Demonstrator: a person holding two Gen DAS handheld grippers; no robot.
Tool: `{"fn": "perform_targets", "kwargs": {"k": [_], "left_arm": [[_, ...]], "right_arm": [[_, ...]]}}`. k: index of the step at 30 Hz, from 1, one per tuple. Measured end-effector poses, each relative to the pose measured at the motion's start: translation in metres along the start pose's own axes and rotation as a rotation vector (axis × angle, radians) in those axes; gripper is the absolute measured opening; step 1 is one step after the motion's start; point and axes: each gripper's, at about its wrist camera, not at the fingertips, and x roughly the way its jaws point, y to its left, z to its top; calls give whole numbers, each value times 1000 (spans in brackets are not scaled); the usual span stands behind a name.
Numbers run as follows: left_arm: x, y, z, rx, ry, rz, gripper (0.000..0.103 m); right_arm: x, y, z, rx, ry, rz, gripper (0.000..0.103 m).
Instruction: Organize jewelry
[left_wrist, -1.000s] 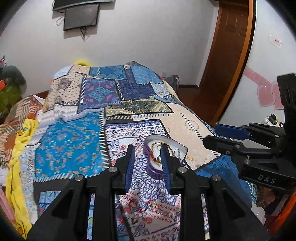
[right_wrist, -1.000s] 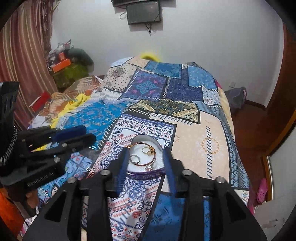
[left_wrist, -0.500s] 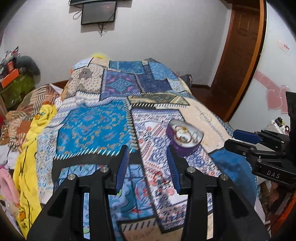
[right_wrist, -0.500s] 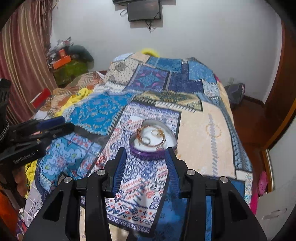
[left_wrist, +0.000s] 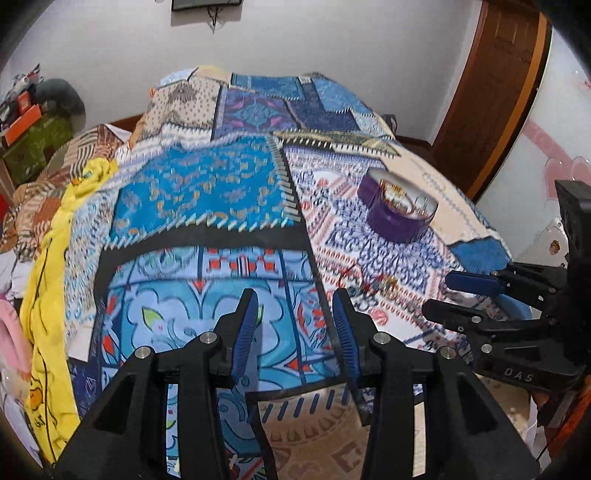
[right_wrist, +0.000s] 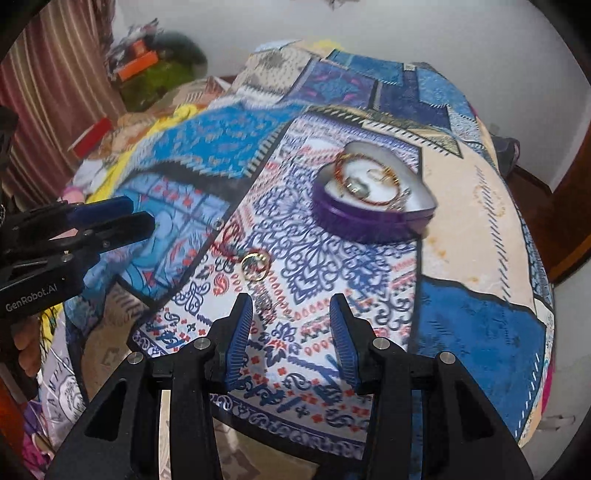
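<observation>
Patchwork bedspread (right_wrist: 476, 236) in blue, cream and purple printed panels covers the bed in a white-walled room, and on it, toward the bed's right edge, sits the purple heart-shaped box (right_wrist: 369, 206), (left_wrist: 399, 218). Its side wall is ribbed and its white inside holds a red-and-gold bangle (right_wrist: 365, 177) with a few small rings, blurred by motion. Nearer the foot edge, apart from the box, a small gold ring (right_wrist: 254, 266) lies loose on the blue-scroll panel; beside it a thin red loop shows in the left wrist view (left_wrist: 360, 280), too blurred to name. Half a second ago the box stood just beyond the right gripper's tips; now it lies well ahead of them and the loose ring has come into view between box and gripper. The right gripper (right_wrist: 291, 332) hangs above the cloth near the foot edge, its blue ribbed pads (right_wrist: 240, 332) spread apart with nothing between them. The left gripper (left_wrist: 295, 332) hovers over the light-blue floral panel at the foot edge, farther from the box than before, its blue pads (left_wrist: 245, 328) likewise parted and empty. Yellow cloth (left_wrist: 48, 266) is bunched along the bed's left edge, and a brown wooden door (left_wrist: 491, 96) stands past the right edge.
</observation>
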Motion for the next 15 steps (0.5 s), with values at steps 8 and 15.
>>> {"fn": "perform_targets", "kwargs": {"k": [8, 15], "left_arm": [[7, -2, -12, -1, 16, -30, 41], [12, -4, -14, -9, 28, -50, 41]], "right_arm": [[10, 7, -1, -56, 14, -9, 40], [15, 11, 3, -78, 10, -7, 28]]}}
